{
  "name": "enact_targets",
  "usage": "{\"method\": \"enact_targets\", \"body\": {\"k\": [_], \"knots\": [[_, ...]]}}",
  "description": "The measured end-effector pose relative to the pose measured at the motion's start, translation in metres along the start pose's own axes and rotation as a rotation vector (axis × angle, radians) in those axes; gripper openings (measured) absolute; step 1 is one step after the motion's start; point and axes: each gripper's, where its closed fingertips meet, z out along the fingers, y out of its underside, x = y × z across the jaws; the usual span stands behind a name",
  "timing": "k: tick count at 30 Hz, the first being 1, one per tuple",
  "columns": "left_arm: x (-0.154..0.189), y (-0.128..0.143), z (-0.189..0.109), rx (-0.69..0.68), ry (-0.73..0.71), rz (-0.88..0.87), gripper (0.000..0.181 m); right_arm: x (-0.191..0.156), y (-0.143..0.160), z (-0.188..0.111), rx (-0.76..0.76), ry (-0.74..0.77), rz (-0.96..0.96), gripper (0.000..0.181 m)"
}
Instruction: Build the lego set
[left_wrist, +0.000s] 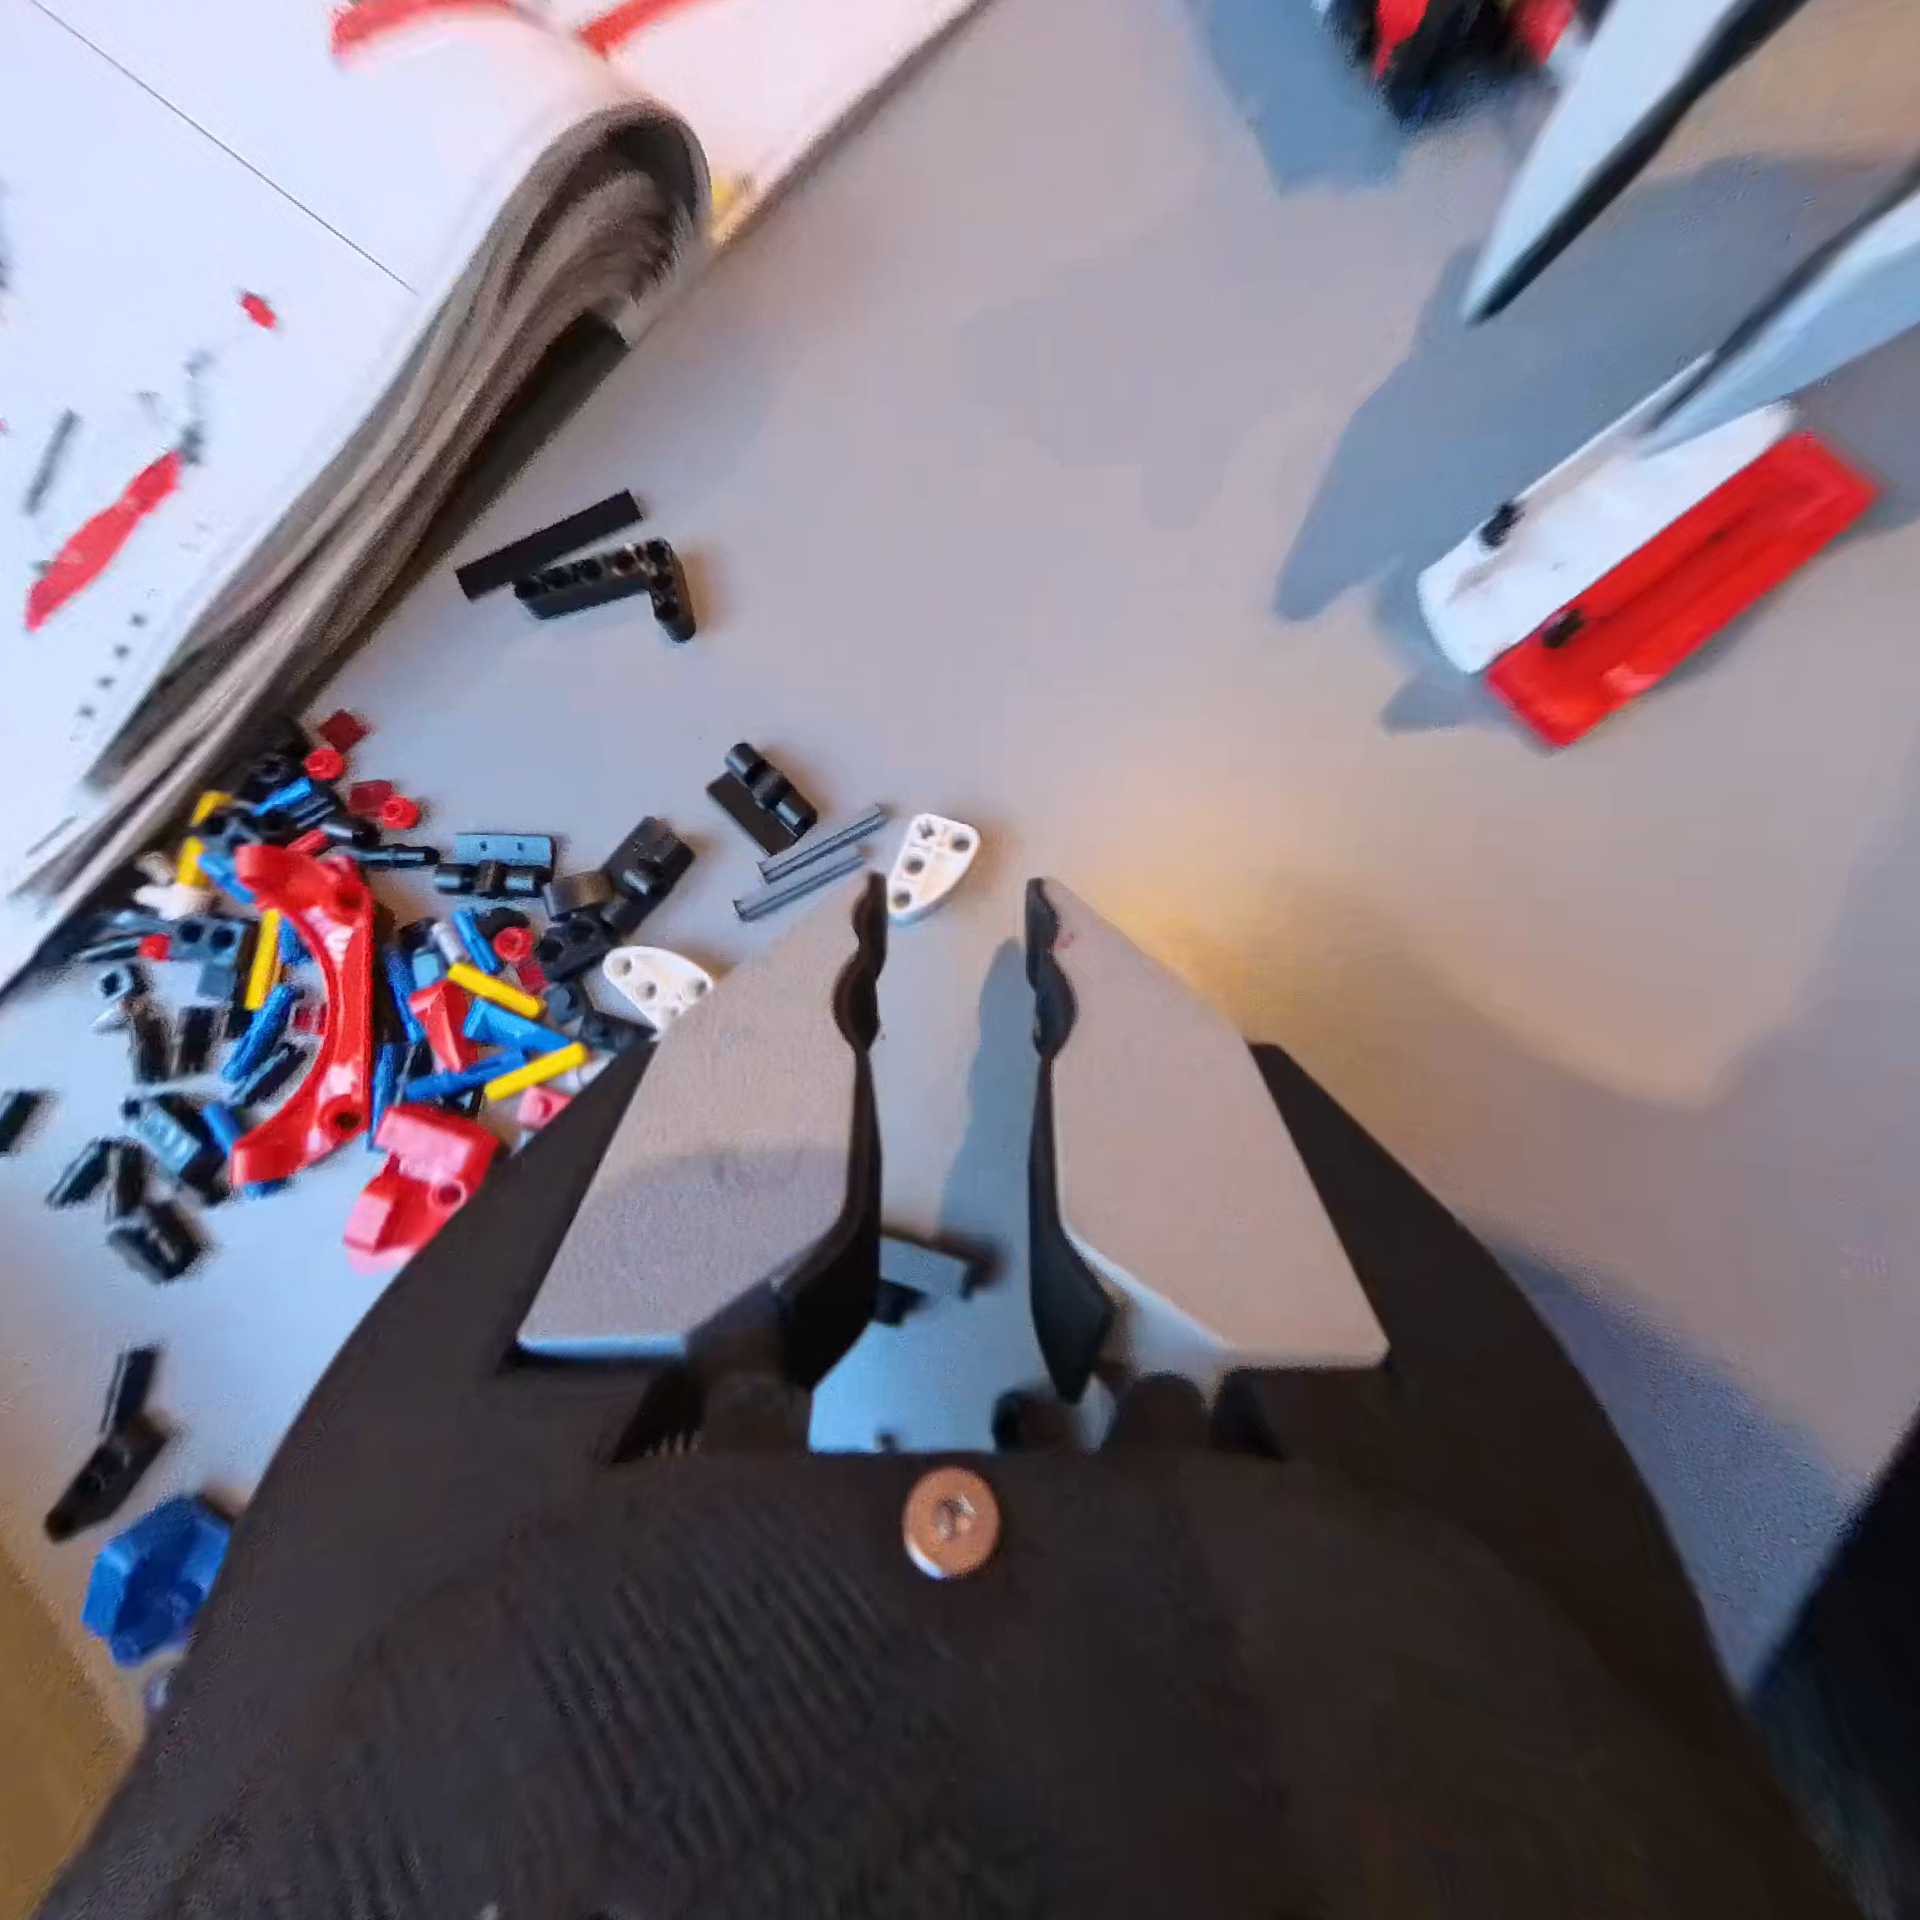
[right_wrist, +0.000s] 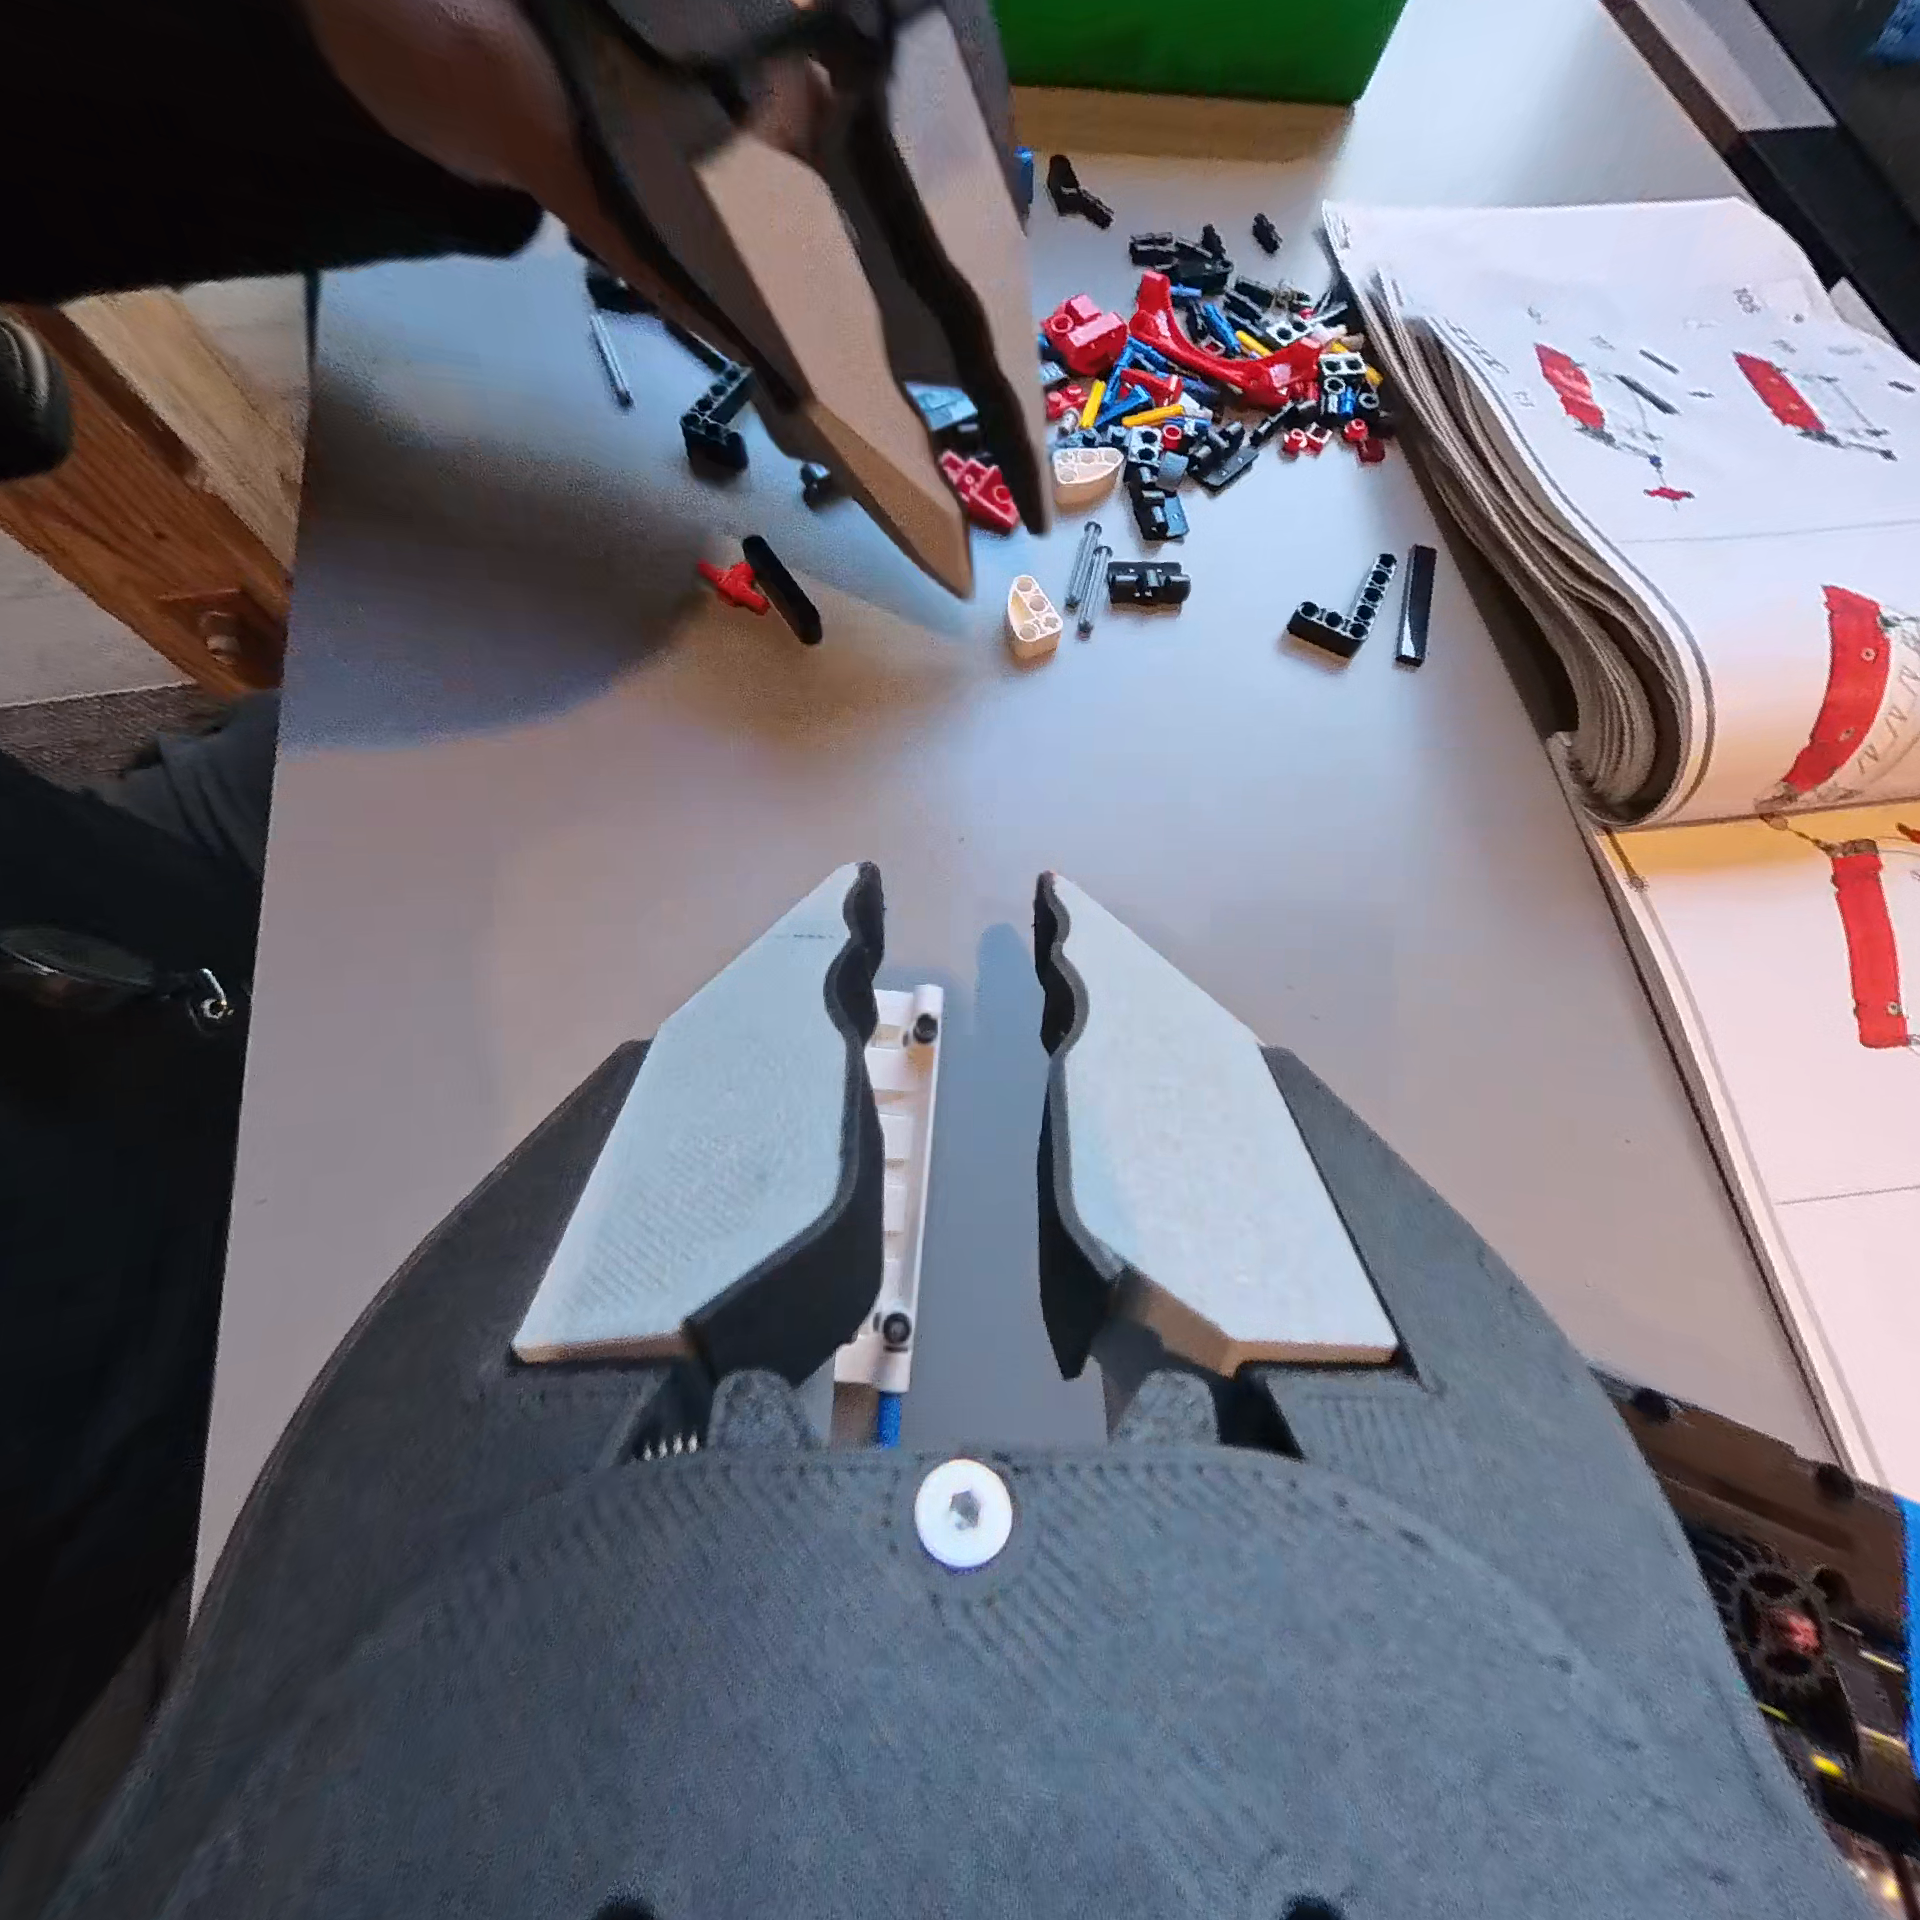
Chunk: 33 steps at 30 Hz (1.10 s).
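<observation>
Left gripper (left_wrist: 954, 896) and right gripper (right_wrist: 958, 881): fingers held apart, nothing clamped; loose lego pieces (right_wrist: 1195, 384) heaped beside the instruction booklet (right_wrist: 1662, 499) on the desk (right_wrist: 623, 831).

A tabletop building station in what looks like an office or hobby room — a plain grey table (right_wrist: 582, 790) strewn with a heap of small plastic bricks (right_wrist: 1195, 384) in red, blue, yellow and black, a thick instruction booklet (right_wrist: 1662, 540) lying open at its edge, a wooden piece of furniture (right_wrist: 156, 468) beside it and a green object (right_wrist: 1195, 47) at the far end — whether home or workplace cannot be told
</observation>
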Motion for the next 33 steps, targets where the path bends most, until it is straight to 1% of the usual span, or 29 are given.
{"method": "enact_targets", "body": {"k": [2, 3, 4, 6, 12, 17, 20, 21, 23, 27, 30, 33], "knots": [[-0.007, 0.011, 0.018, -0.092, -0.003, 0.02, 0.024, -0.002, 0.0, -0.002, 0.011, 0.0, -0.008, 0.027], [-0.008, 0.014, 0.023, -0.112, 0.008, 0.027, 0.024, -0.003, 0.0, -0.003, 0.019, -0.001, -0.009, 0.027], [-0.004, 0.01, 0.024, -0.085, 0.036, 0.018, 0.018, -0.005, -0.001, -0.005, 0.028, -0.004, -0.008, 0.027], [-0.003, 0.011, 0.025, -0.099, 0.044, 0.018, 0.011, -0.006, -0.002, -0.008, 0.043, -0.009, -0.007, 0.026], [0.007, 0.003, 0.032, -0.081, 0.033, -0.012, 0.011, -0.003, -0.002, -0.011, 0.042, 0.011, -0.025, 0.025], [0.041, -0.021, 0.05, -0.01, 0.074, -0.055, 0.011, -0.003, -0.001, -0.009, 0.045, 0.016, -0.015, 0.024], [0.049, -0.027, 0.055, 0.006, 0.056, -0.026, 0.01, -0.002, -0.001, -0.007, 0.04, 0.017, -0.01, 0.024], [0.049, -0.026, 0.055, 0.006, 0.054, -0.013, 0.011, -0.002, -0.001, -0.007, 0.041, 0.018, -0.012, 0.024], [0.044, -0.024, 0.05, 0.003, 0.032, -0.012, 0.022, -0.001, -0.003, -0.006, 0.049, 0.025, -0.016, 0.024], [0.035, -0.027, 0.027, 0.097, 0.012, -0.08, 0.027, 0.004, -0.007, -0.009, 0.084, 0.037, 0.006, 0.024], [0.023, -0.016, 0.005, 0.136, -0.044, -0.128, 0.027, 0.012, -0.008, -0.015, 0.117, 0.081, 0.013, 0.023], [0.015, -0.005, -0.02, 0.21, -0.094, -0.207, 0.027, 0.019, -0.018, -0.026, 0.199, 0.133, 0.008, 0.023]]}}
